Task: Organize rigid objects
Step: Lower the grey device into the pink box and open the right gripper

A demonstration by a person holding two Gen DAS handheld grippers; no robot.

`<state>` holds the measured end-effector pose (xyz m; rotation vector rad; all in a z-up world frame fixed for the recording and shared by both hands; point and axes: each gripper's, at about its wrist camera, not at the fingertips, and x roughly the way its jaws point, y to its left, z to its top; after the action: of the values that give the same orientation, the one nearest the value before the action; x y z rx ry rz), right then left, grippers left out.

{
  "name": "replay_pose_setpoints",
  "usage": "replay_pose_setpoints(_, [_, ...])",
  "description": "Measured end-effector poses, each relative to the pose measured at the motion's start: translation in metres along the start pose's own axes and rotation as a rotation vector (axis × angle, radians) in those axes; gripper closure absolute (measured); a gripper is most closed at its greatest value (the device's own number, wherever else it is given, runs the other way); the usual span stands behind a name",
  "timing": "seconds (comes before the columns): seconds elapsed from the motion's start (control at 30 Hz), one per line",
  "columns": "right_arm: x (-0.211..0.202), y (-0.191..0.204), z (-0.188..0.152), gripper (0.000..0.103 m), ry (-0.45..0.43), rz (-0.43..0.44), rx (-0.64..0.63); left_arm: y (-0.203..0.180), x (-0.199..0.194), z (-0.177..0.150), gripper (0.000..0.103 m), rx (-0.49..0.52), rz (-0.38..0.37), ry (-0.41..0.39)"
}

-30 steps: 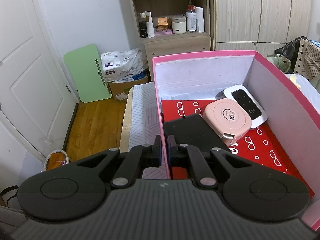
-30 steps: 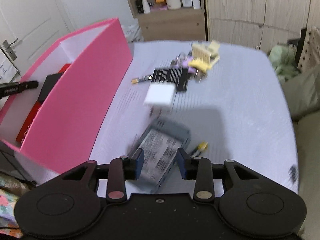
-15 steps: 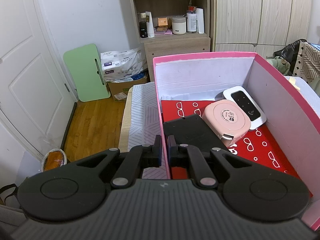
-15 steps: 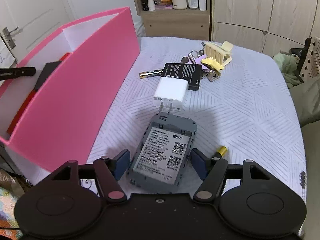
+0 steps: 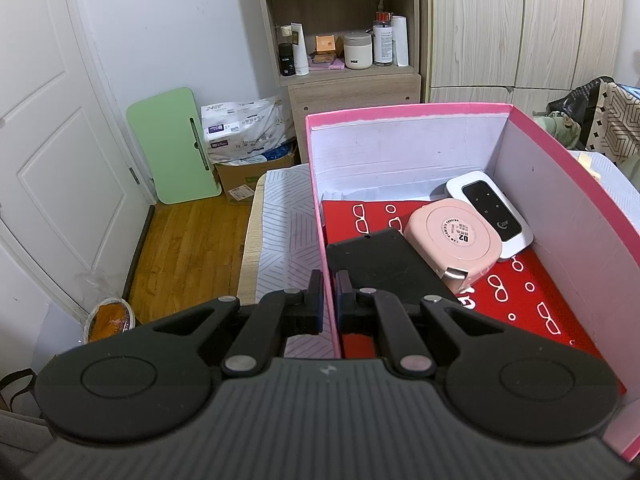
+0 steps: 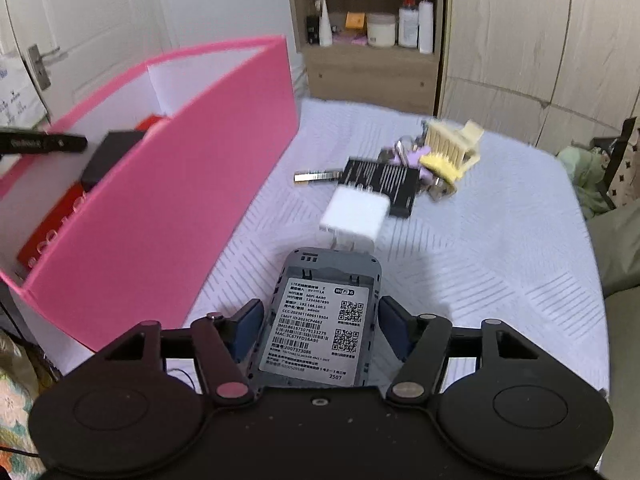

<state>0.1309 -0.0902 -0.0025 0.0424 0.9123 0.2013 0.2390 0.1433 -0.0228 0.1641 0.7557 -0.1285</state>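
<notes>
My left gripper (image 5: 329, 298) is shut on the near left wall of the pink box (image 5: 404, 111). Inside the box lie a black flat case (image 5: 380, 258), a pink round tape measure (image 5: 456, 238) and a white pocket router (image 5: 490, 212) on a red sheet. My right gripper (image 6: 322, 330) is shut on a grey router (image 6: 326, 320) with a label and QR codes, holding it above the bed beside the pink box (image 6: 172, 208). On the bed lie a white charger (image 6: 356, 216), a black battery (image 6: 380, 186), an AA battery (image 6: 318, 177) and yellow combs with keys (image 6: 448, 152).
A white patterned bedspread (image 6: 480, 248) covers the bed. A wooden shelf unit with bottles (image 5: 348, 40) and a wardrobe (image 5: 520, 24) stand behind. A green board (image 5: 172, 148), a door (image 5: 48, 128) and wooden floor are on the left.
My right gripper has closed on the grey router and lifted it off the bed toward the box. The left gripper keeps its grip on the box wall.
</notes>
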Motion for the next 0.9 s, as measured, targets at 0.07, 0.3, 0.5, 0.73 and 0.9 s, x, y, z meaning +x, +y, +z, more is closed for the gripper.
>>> replay_pose_setpoints(0.07, [-0.006,0.000,0.003,0.035,-0.023,-0.001,0.001,0.000,0.000,0.000,0.097,-0.001,-0.001,0.000])
replay_pose_setpoints(0.3, [-0.044,0.005,0.031,0.035,-0.133,0.048,0.004,0.000,0.000,0.000,0.097,-0.001,0.000,0.000])
replay_pose_setpoints(0.5, [-0.079,0.051,0.077,0.035,-0.207,0.162,-0.181,0.002,-0.003,-0.003,0.098,-0.012,-0.001,-0.023])
replay_pose_setpoints(0.73, [-0.028,0.126,0.113,0.035,-0.012,0.202,-0.417,0.006,-0.003,-0.004,0.098,-0.032,-0.013,-0.027])
replay_pose_setpoints(0.9, [0.026,0.157,0.109,0.035,0.138,0.115,-0.609,0.011,-0.004,-0.005,0.098,-0.061,-0.031,-0.032])
